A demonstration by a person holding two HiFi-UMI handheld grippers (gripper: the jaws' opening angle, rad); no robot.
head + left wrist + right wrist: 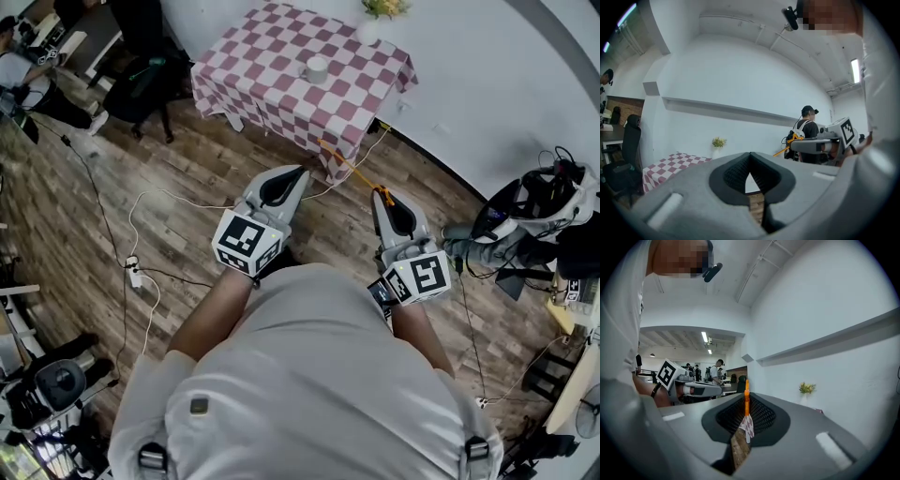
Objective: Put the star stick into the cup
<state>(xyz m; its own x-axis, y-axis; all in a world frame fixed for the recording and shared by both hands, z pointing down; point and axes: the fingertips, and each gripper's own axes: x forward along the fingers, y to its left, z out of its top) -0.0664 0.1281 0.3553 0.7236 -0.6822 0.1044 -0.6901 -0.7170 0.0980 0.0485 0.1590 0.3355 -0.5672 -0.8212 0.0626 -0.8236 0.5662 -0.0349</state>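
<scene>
A wooden floor (187,197) fills most of the head view. On it at 12 o'clock stands a worktop (267,89) under a red-and-white checked cloth. The person stands at 6 o'clock, well apart from it, and holds both grippers out in front.

The left gripper (298,172) points toward 1 o'clock. Its jaws are closed tip to tip with nothing between them.

The right gripper (380,194) is at 3 o'clock of the left one, its jaws clamped on the star stick (746,399). The orange stick runs out from the jaw tips toward 11 o'clock, over the floor and short of the worktop's near corner.

The white cup (317,68) stands upright near the worktop's middle. A small vase with yellow flowers (372,26) is at its 1 o'clock.
</scene>
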